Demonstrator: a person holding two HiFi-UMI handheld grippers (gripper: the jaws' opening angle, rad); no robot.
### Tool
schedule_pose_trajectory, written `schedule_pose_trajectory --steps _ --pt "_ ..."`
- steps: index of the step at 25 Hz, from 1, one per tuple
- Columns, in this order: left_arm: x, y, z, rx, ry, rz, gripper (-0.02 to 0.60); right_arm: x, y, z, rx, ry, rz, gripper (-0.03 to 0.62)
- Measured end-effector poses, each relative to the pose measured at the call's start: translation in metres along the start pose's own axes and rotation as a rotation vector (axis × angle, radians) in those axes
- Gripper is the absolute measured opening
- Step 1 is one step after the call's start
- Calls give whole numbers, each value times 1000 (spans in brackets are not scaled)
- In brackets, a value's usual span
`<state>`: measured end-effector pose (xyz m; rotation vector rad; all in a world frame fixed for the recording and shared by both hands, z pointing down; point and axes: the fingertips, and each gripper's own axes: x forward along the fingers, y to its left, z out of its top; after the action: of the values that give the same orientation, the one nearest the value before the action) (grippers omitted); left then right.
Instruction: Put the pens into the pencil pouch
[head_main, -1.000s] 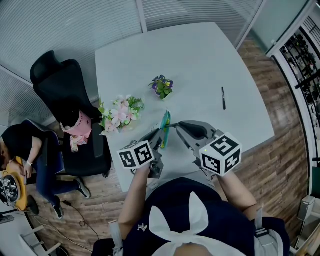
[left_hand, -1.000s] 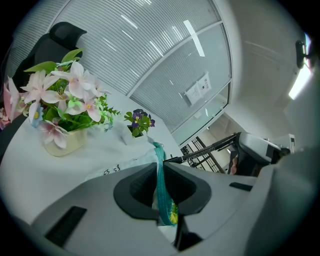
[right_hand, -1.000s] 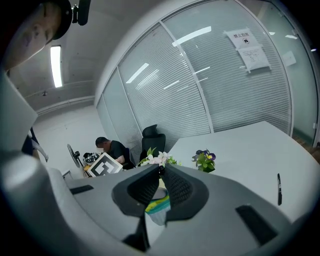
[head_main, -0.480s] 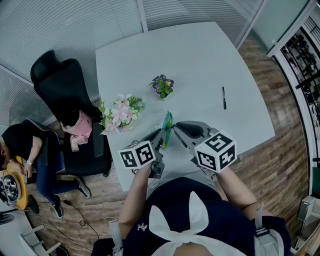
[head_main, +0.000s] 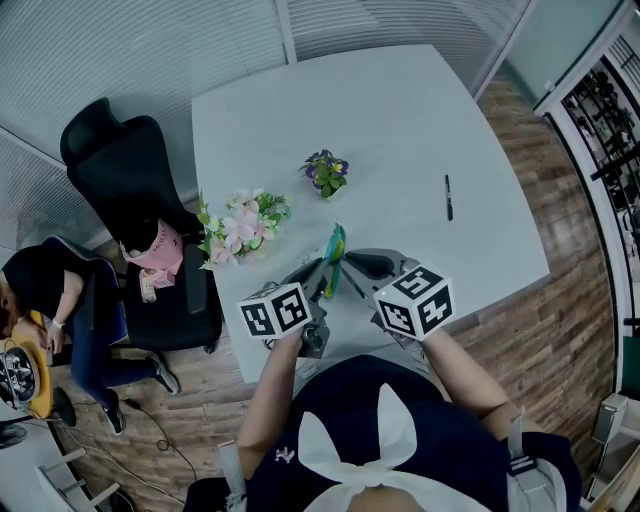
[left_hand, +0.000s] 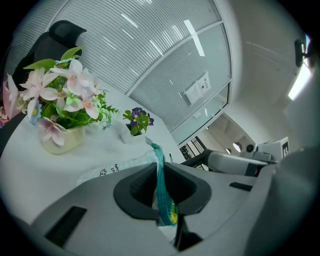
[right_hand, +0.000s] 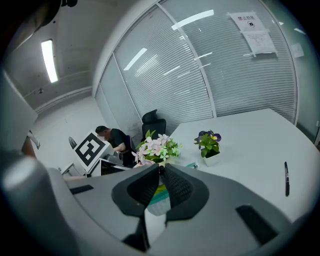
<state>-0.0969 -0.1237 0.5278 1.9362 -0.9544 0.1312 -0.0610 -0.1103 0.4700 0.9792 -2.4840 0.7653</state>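
From the head view, my left claw (head_main: 322, 272) is holding the pencil pouch (head_main: 333, 248) up off the table (head_main: 400, 110), and a loose pen (head_main: 447, 196) is lying well apart.

In the left gripper view, its jaws are pinching the pouch's teal edge (left_hand: 160, 182).

In the right gripper view, my right claw (right_hand: 160, 173) is gripping a dark pen (right_hand: 160, 170), jaws nearly together, above the pouch.

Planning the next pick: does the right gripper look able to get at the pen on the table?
Probably yes: only bare table lies between the right gripper and the pen, though the gripper's jaws look closed on the pouch.

Head view steeply down; all 3 share bouquet (head_main: 243, 225).
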Motion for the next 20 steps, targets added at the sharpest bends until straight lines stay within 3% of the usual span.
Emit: schedule_pose_trajectory --steps 20 --pt "-5 3 -2 -24 -11 7 55 26 -9 -25 -4 105 -39 43"
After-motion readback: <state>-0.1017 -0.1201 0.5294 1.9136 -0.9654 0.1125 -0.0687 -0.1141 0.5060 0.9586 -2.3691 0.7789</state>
